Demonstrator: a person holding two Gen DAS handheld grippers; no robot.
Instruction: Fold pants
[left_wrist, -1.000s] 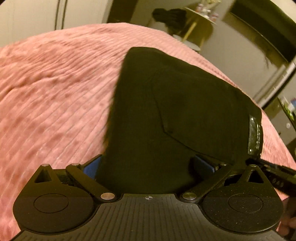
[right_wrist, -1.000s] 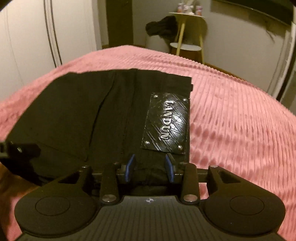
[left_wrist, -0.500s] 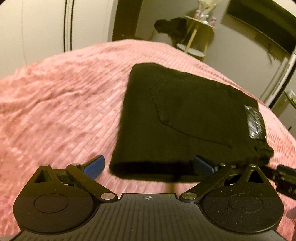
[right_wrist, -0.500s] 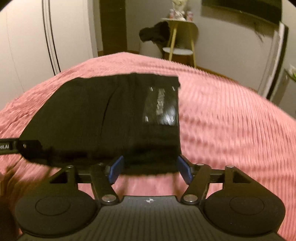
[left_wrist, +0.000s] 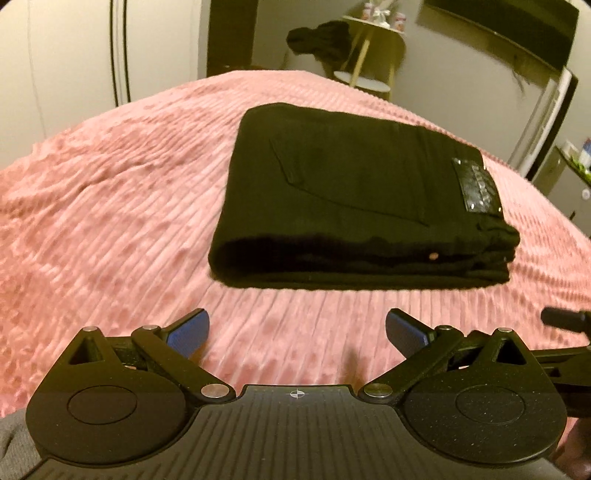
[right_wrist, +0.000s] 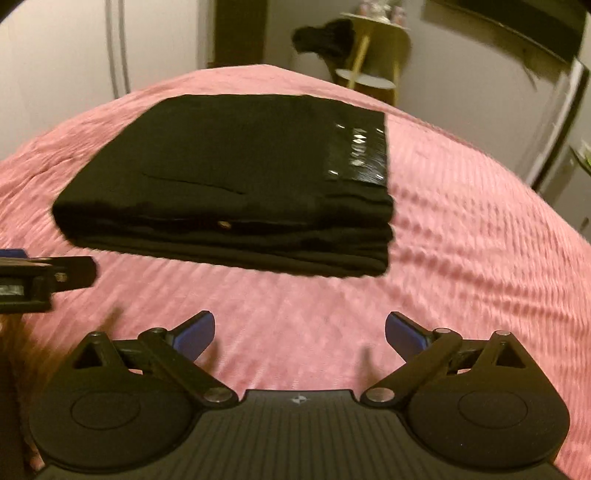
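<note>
The black pants (left_wrist: 354, 192) lie folded into a compact rectangular stack on the pink ribbed bedspread (left_wrist: 110, 206), with a shiny black label (left_wrist: 476, 184) at their right end. In the right wrist view the pants (right_wrist: 236, 177) lie ahead and slightly left. My left gripper (left_wrist: 297, 332) is open and empty, a short way in front of the stack. My right gripper (right_wrist: 299, 332) is open and empty too, also short of the stack. The left gripper's body (right_wrist: 40, 280) shows at the left edge of the right wrist view.
The pink bedspread (right_wrist: 461, 258) spreads around the pants on all sides. Beyond the bed stand a small round side table (left_wrist: 369, 44) with dark clothing (left_wrist: 321, 37) draped on it, a dark doorway and white walls.
Both grippers have opened, let go of the pants' near edge and pulled back. The folded pants now lie free on the bed.
</note>
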